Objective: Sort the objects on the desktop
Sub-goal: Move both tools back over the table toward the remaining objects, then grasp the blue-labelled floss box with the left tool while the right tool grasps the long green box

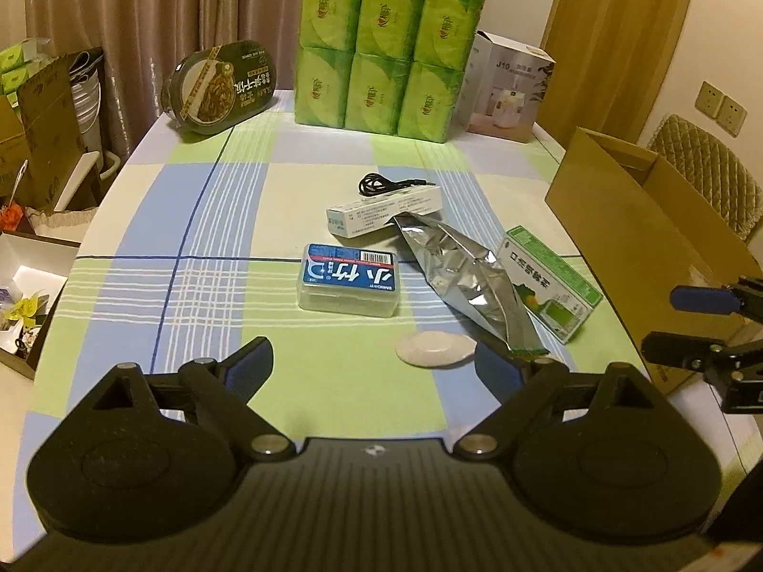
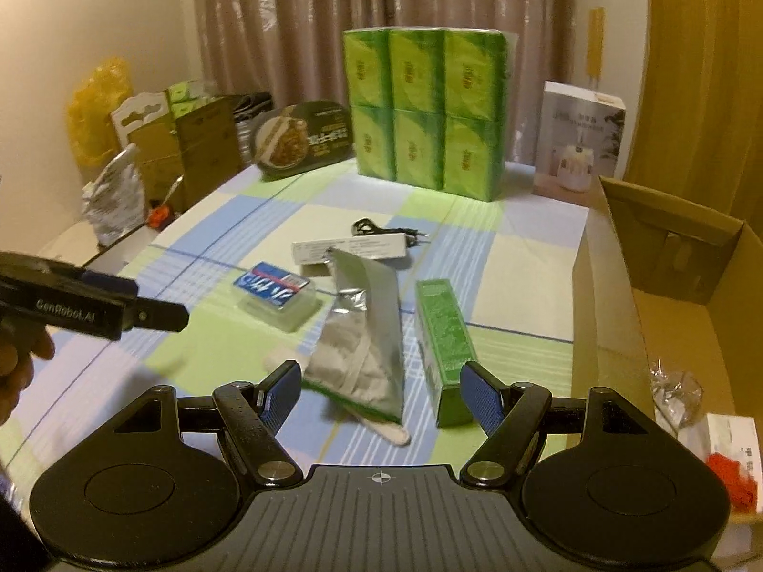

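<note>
Both tools were held wide with nothing gripped. The silver pouch (image 2: 357,333) lay on the counter (image 2: 515,352) just ahead of the right tool (image 2: 381,391), the green box (image 2: 443,333) by its right finger. The white disc (image 1: 436,348) lay just ahead of the left tool (image 1: 376,360).

Both wrist views downward, sharing tabletop (image 1: 200,219).

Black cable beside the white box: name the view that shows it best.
The left wrist view: the black cable shows its coil and plug clearly. In the right wrist view it is blurred, partly hidden behind the white box.
</note>
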{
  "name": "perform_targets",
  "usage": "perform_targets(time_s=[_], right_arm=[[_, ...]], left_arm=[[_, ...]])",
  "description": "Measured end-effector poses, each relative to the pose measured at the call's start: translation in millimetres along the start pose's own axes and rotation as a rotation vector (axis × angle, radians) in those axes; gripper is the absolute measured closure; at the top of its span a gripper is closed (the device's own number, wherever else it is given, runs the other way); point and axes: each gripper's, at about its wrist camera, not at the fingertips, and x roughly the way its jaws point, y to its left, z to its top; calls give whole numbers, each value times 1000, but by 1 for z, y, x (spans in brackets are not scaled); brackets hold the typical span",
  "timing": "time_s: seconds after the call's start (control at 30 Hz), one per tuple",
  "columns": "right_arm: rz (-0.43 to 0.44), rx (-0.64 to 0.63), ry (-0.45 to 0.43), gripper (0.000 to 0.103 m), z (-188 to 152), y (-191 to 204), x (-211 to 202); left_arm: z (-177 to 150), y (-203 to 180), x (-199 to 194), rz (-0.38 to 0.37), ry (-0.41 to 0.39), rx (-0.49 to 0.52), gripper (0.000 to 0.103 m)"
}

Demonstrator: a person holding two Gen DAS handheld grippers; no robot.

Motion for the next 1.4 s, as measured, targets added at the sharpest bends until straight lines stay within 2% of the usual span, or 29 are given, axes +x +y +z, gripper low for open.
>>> perform_targets(time_s=[0.37,0.5,0.77,1.1,1.27,1.4], right_arm=[[-74,-11,24,32,2,-14,44],[-82,2,46,32,2,-19,57],[-111,-11,66,33,12,-23,79],[-113,-27,131,39,17,-31,106],[-104,-22,157,41,17,-35,116],[-81,-16,168,47,17,-38,123]], left_arm=[[1,9,47,25,4,-56,13],[9,6,54,49,-12,3,13],[28,2,83,26,0,48,10],[33,4,117,55,40,71,10],[33,11,137,40,74,25,10],[34,5,143,61,74,70,10]])
